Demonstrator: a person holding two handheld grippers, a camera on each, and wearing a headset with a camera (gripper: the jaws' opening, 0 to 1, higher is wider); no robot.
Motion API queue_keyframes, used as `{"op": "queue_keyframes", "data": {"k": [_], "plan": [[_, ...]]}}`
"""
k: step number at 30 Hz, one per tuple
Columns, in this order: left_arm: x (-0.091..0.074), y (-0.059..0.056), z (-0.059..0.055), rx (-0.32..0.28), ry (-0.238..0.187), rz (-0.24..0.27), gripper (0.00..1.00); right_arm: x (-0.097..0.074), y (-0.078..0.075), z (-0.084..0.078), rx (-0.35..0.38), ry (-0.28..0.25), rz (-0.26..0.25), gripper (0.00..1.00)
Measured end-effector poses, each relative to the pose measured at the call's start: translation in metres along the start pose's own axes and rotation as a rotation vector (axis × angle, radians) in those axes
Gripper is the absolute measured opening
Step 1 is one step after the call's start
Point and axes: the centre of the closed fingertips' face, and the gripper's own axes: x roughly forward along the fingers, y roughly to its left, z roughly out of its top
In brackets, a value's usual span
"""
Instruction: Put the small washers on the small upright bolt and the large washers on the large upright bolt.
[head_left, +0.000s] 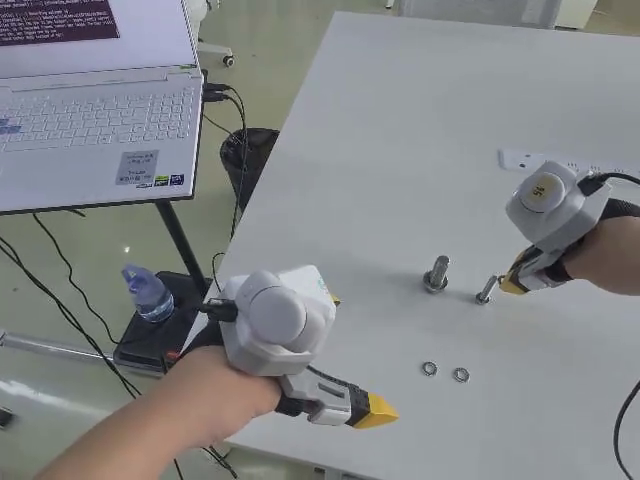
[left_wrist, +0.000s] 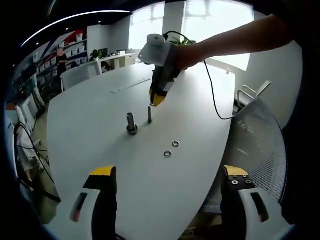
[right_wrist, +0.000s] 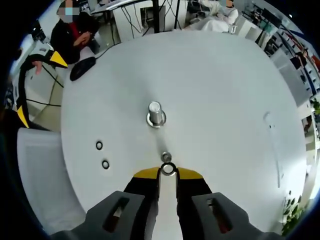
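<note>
The large upright bolt (head_left: 437, 272) (left_wrist: 131, 122) (right_wrist: 155, 113) stands on the white table (head_left: 400, 120), with a wider ring at its base. To its right stands the small upright bolt (head_left: 485, 291) (left_wrist: 149, 114) (right_wrist: 166, 157). My right gripper (head_left: 506, 287) (left_wrist: 158, 98) (right_wrist: 168, 173) is shut on a small washer (right_wrist: 168, 169), held right beside the small bolt's top. Two loose washers (head_left: 429, 368) (head_left: 461, 375) (left_wrist: 167, 153) (right_wrist: 99, 145) lie flat nearer the front edge. My left gripper (head_left: 376, 411) (left_wrist: 169, 175) hangs open near the table's front edge, holding nothing.
An open laptop (head_left: 100, 100) sits on a stand left of the table, with a water bottle (head_left: 147, 292) and cables below it. A white power strip (head_left: 540, 160) lies at the back right. A mesh chair (left_wrist: 260, 135) stands by the table edge.
</note>
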Motion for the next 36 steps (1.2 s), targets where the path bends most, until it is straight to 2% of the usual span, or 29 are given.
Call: {"op": "queue_keyframes", "data": {"k": [9, 36], "plan": [[-0.001, 0.000, -0.004, -0.006, 0.005, 0.002, 0.86, 0.004, 0.001, 0.008, -0.018, -0.003, 0.001, 0.12], [-0.001, -0.002, -0.010, -0.017, 0.013, 0.000, 0.85, 0.014, 0.003, 0.006, -0.036, 0.014, 0.003, 0.13]]}}
